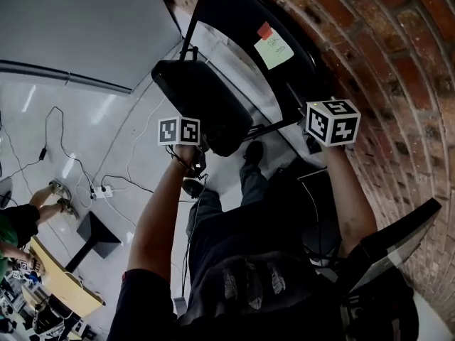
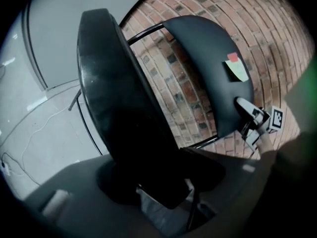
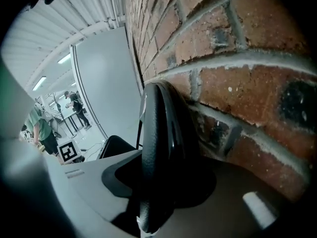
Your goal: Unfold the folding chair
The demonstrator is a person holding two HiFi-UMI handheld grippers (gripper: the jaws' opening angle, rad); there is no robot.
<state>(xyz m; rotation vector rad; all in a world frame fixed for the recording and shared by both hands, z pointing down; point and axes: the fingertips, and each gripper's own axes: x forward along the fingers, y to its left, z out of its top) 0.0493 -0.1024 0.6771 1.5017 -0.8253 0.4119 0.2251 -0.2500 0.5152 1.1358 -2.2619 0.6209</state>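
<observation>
A brick wall is seen. Well left of it, cables, a power strip and a black stand are spread on the floor.

The head view looks steeply down on the black folding chair. Both gripper views face it closely; all three share the red brick wall.

brick wall tight behind chair backrest; open floor left, cables across it.

place: lab or workshop | cues: brick wall, floor cables, power strip
</observation>
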